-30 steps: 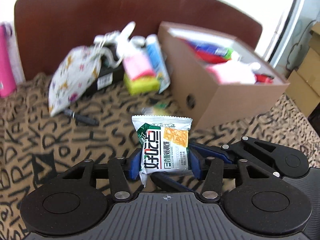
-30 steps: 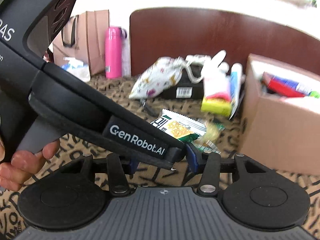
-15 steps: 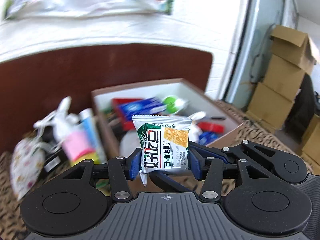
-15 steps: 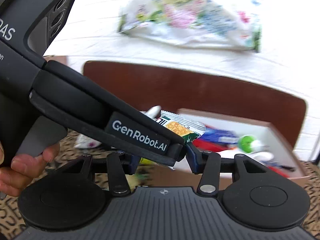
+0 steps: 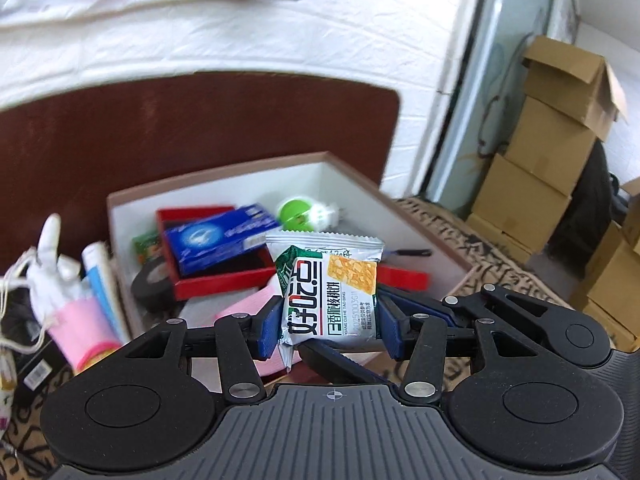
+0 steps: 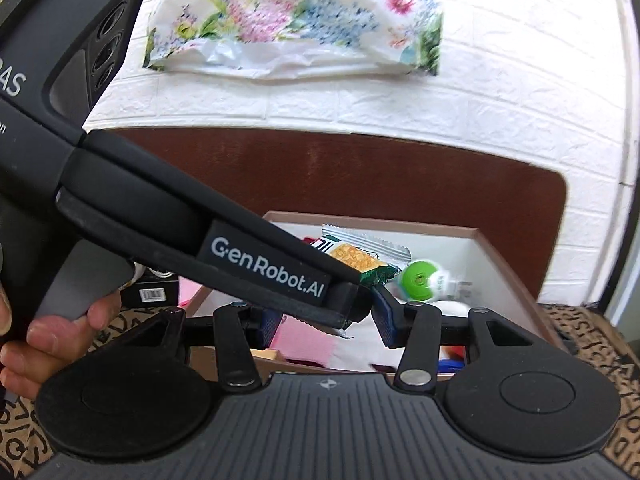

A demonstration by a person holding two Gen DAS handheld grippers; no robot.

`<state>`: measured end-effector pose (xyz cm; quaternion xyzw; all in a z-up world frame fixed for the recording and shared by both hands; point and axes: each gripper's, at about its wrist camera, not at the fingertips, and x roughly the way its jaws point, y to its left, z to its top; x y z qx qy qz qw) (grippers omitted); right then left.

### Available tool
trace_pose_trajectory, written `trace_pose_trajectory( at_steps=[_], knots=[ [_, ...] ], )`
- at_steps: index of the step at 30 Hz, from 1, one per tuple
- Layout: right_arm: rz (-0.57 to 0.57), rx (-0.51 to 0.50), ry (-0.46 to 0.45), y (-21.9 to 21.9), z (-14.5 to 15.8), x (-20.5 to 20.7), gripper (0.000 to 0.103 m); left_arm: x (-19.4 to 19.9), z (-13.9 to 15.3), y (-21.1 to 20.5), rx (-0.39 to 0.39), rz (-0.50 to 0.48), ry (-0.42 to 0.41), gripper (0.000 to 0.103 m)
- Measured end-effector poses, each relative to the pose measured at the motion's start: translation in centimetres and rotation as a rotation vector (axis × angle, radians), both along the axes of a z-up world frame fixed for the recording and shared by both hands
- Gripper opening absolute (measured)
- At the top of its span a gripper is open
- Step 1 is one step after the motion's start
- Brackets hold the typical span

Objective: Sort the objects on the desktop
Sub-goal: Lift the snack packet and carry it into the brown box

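Over box | left jaws pinch upright snack packet, long axis vertical | right jaws spread

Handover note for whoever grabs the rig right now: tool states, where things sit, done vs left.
Left tool: shut on the snack packet, held above the near edge of the cardboard box.
Right tool: empty, fingers apart, behind the left tool's body.
Done: red tray, blue carton, green-capped bottle and black tape roll lie in the box.
Left: release the packet into the box; white glove figure, pink item and tube wait outside on the left.
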<state>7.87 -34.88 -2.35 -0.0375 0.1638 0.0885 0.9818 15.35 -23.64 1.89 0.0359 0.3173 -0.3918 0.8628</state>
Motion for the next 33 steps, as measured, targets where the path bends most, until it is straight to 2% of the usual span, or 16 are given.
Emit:
trace_pose_trajectory(
  at_steps=[8,10,11,12,13,14,25,33],
  knots=[
    [0.048,0.032,0.041,1.6,-1.2,2.4,0.054,2.3,-1.5,1.9,0.024,0.055,0.037,0.064],
    [0.058,0.041,0.045,1.7,-1.2,3.0,0.055,2.7,-1.6,2.1,0.023,0.072,0.04,0.067],
    [0.064,0.047,0.047,1.7,-1.2,3.4,0.057,2.9,-1.7,2.3,0.019,0.081,0.043,0.075],
    [0.073,0.051,0.051,1.7,-1.3,3.7,0.063,3.0,-1.8,2.5,0.012,0.091,0.051,0.082],
    [0.087,0.045,0.056,1.7,-1.3,3.8,0.071,3.0,-1.9,2.7,0.002,0.103,0.056,0.096],
    [0.094,0.036,0.058,1.9,-1.4,3.8,0.071,2.9,-2.0,2.9,-0.011,0.116,0.055,0.103],
    [0.029,0.027,0.066,2.0,-2.2,2.6,0.097,0.2,-2.3,3.6,-0.007,0.092,0.007,0.103],
    [-0.006,0.023,0.059,1.9,-2.1,1.7,0.103,-0.6,-2.0,4.1,-0.019,0.124,0.016,0.103]
  ],
)
